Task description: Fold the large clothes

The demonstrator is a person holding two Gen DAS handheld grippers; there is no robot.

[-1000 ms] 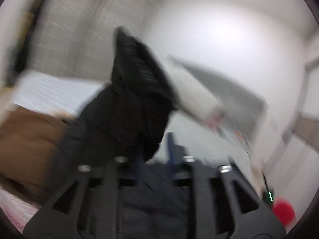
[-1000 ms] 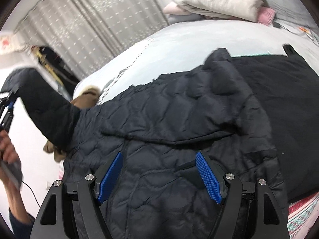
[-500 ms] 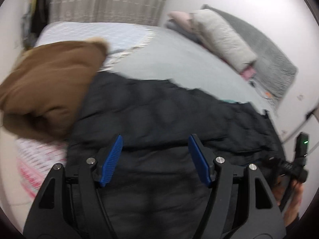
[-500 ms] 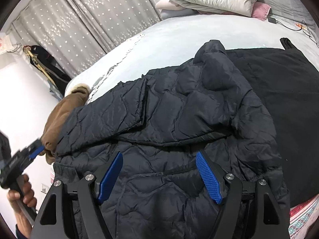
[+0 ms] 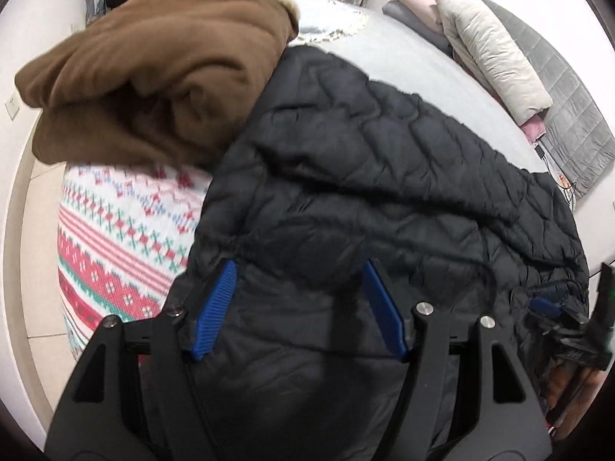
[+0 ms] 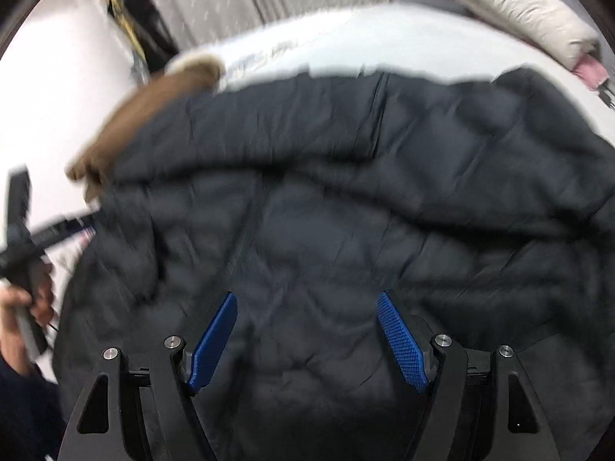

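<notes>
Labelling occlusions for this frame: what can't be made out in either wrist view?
- Right wrist view: motion blur smears the black quilted puffer jacket; seams and zip unreadable.
- Left wrist view: the right hand-held gripper is at the right edge, dark against the jacket; jaw state unclear.
- Both views: the jacket's near hem is hidden behind the gripper bodies.
- Left wrist view: the brown fleece garment is bunched; type unclear.

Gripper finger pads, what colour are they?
Blue, ribbed pads on black fingers, sharpest in the left wrist view, open over the black quilted jacket.
</notes>
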